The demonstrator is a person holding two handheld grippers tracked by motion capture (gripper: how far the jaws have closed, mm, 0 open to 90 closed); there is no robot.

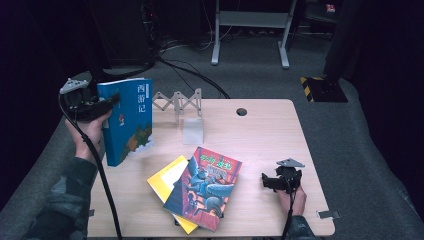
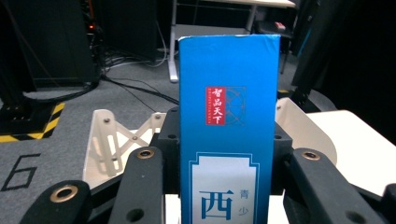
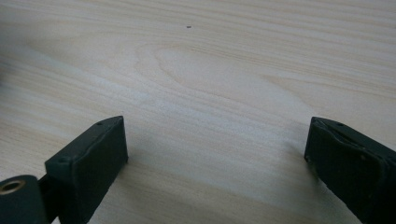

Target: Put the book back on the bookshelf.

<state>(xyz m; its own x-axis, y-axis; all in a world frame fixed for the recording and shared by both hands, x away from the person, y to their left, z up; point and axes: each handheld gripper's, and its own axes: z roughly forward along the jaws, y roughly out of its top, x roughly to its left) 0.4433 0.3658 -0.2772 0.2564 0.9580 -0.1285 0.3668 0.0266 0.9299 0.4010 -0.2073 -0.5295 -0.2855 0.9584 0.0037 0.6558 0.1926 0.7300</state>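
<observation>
Blue book point(image 1: 126, 120) stands upright at the left of the high view, above the left edge of the table point(image 1: 265, 130), pinched by the left gripper point(image 1: 107, 102) (both jaws press on its sides in the left gripper view). Behind it is a white folding rack point(image 1: 177, 104). Two more books, a colourful one point(image 1: 205, 187) over a yellow one point(image 1: 167, 180), lie in the lower middle. The right gripper point(image 1: 270, 181) rests at the lower right, jaws spread over bare wood.

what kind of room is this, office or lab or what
Probably a lab or workshop set up for recording. A bare wooden table stands on grey carpet, loose cables run across the floor behind it, and yellow-black hazard tape marks the floor.
</observation>
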